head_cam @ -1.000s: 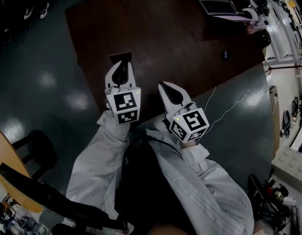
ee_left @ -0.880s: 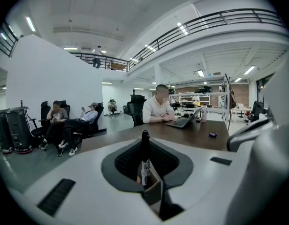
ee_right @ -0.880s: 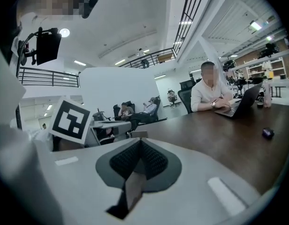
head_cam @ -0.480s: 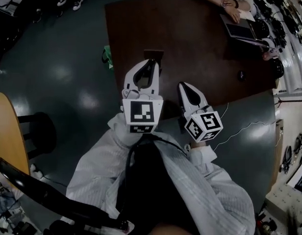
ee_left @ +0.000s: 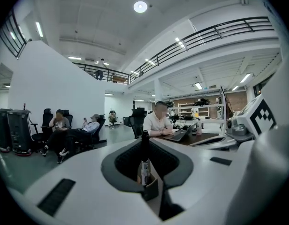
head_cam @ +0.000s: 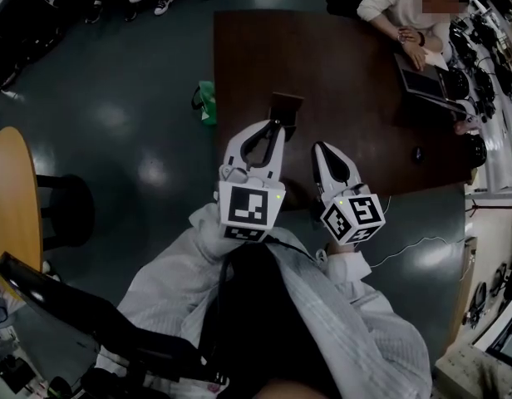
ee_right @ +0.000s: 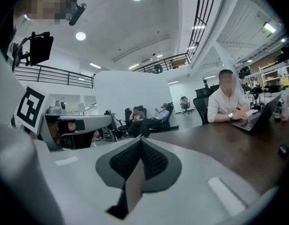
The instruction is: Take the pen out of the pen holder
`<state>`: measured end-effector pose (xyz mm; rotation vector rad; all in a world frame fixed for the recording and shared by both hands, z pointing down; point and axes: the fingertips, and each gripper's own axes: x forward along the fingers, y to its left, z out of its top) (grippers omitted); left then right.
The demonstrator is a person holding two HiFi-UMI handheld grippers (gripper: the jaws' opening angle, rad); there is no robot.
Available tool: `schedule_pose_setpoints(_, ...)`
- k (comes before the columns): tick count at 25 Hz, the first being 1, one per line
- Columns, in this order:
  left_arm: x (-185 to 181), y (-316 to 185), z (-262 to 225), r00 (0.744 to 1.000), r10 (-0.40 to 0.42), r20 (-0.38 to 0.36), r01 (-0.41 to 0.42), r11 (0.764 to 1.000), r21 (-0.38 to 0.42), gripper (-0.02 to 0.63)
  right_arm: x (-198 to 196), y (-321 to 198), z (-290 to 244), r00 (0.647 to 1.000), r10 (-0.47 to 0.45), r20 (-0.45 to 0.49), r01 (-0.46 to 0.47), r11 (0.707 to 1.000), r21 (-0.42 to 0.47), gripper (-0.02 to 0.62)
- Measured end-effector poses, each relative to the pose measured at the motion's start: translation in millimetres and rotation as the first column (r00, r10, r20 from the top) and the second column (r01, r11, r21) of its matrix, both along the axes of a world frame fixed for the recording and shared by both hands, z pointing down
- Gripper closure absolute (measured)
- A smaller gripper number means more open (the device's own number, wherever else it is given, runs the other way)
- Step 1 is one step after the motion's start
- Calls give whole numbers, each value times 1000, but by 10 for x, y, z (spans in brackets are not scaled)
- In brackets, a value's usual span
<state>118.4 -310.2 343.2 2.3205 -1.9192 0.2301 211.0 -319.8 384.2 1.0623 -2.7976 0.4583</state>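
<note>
My left gripper [head_cam: 274,126] hangs over the near edge of the dark brown table [head_cam: 339,48], shut on a dark pen with a white label [ee_left: 144,165]. The pen stands upright between the pads. The pen holder [head_cam: 286,106], a small dark box, stands on the table just beyond the left fingertips. In the left gripper view a brown corner [ee_left: 153,187] shows under the pen; I cannot tell whether it is the holder. My right gripper [head_cam: 323,147] floats beside the left one, shut and empty; its pads meet in the right gripper view [ee_right: 140,144].
A person sits at the table's far side with a laptop [head_cam: 418,69]. A small dark object [head_cam: 417,152] lies on the table at right. A green item [head_cam: 206,103] is on the floor left of the table. A round wooden table [head_cam: 11,198] and chair stand at left.
Both grippers have risen toward the head camera, the left one more, carrying the pen. The pen holder has stayed on the table.
</note>
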Motion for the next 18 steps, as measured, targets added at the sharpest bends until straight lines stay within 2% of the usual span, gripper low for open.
schedule_pose_setpoints(9, -71, -42, 5, 1000, -7, 2, 7, 1000, 7, 558, -159, 75, -62, 998, -57, -39, 58, 998, 11, 595)
schedule_pose_setpoints(18, -120, -130, -20, 1000, -6, -8, 7, 1000, 24, 560, -201, 1, -76, 997, -61, -37, 62, 998, 13, 595)
